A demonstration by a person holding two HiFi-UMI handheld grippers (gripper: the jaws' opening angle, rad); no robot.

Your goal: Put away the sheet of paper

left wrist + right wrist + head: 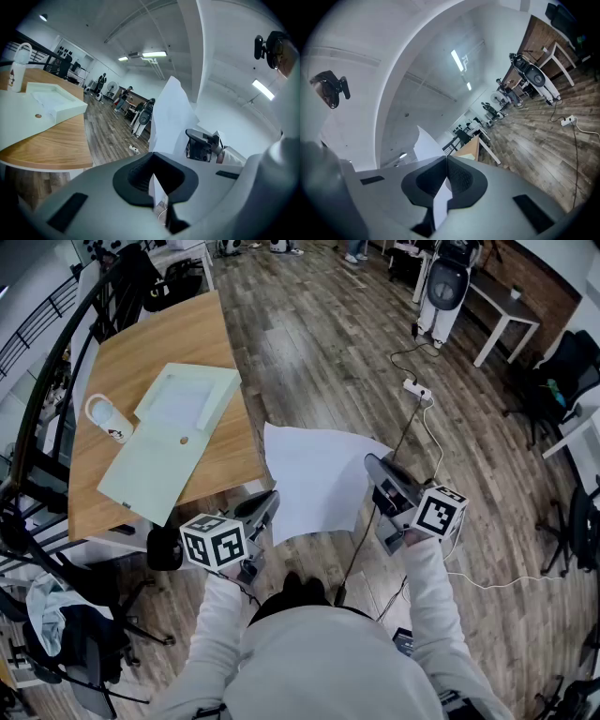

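Note:
A white sheet of paper (319,479) hangs in the air over the wooden floor, just right of the wooden table (164,343). My left gripper (267,507) is shut on the sheet's left edge near its lower corner. My right gripper (377,470) is shut on its right edge. In the left gripper view the paper (173,112) rises out of the closed left gripper (153,177), with the right gripper (201,146) beyond it. In the right gripper view a strip of paper (425,145) runs through the closed right gripper (444,182). An open pale green flat box (169,442) lies on the table.
A white mug (105,418) stands on the table left of the box. A power strip (415,388) and its cables lie on the floor to the right. A white side table (506,306) is at the back right. A black railing (37,390) and office chairs (75,615) line the left.

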